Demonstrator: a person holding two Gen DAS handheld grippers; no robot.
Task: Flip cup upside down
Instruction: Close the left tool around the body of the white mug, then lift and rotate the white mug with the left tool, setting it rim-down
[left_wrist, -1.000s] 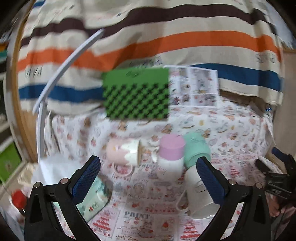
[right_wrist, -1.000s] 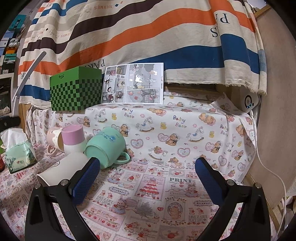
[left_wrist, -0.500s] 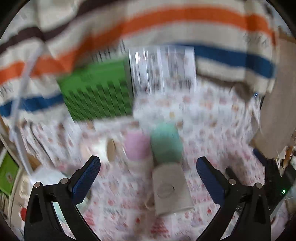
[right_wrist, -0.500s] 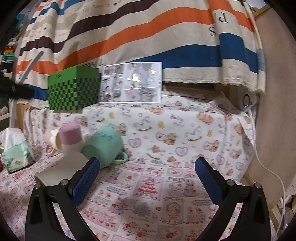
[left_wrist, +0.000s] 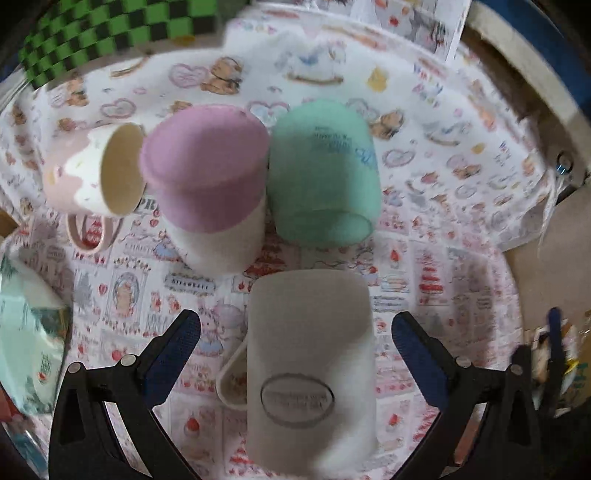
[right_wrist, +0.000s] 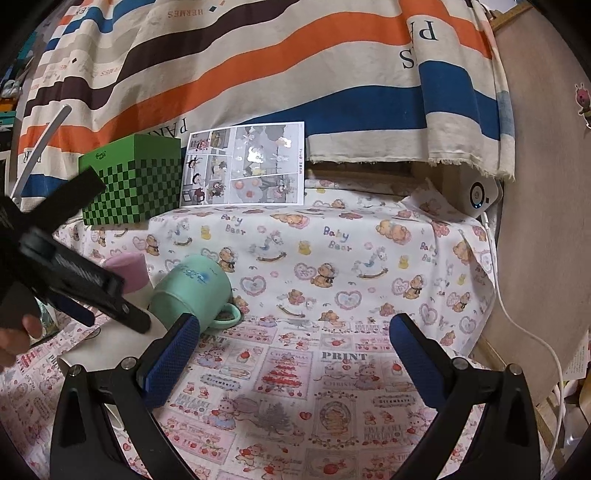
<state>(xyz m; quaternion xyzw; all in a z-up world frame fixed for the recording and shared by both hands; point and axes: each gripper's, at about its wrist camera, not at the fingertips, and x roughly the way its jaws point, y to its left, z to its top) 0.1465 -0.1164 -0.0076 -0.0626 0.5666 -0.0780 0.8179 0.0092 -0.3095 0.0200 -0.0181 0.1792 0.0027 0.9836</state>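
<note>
White cup (left_wrist: 310, 369) lies on its side on the patterned counter (left_wrist: 443, 266), between my left gripper (left_wrist: 295, 332) fingers, which are spread wide and touch nothing. My right gripper (right_wrist: 295, 336) is likewise wide open, empty, beside the green cup (right_wrist: 192, 288).

Draped across the back from 9 to 2 o'clock: striped cloth (right_wrist: 280, 70) in orange, blue, brown and cream. Below, a nursery-print cloth (right_wrist: 332, 266) over the desk. At 3 o'clock, plain beige wall (right_wrist: 546, 206) with a white cable (right_wrist: 517, 325) trailing down.
</note>
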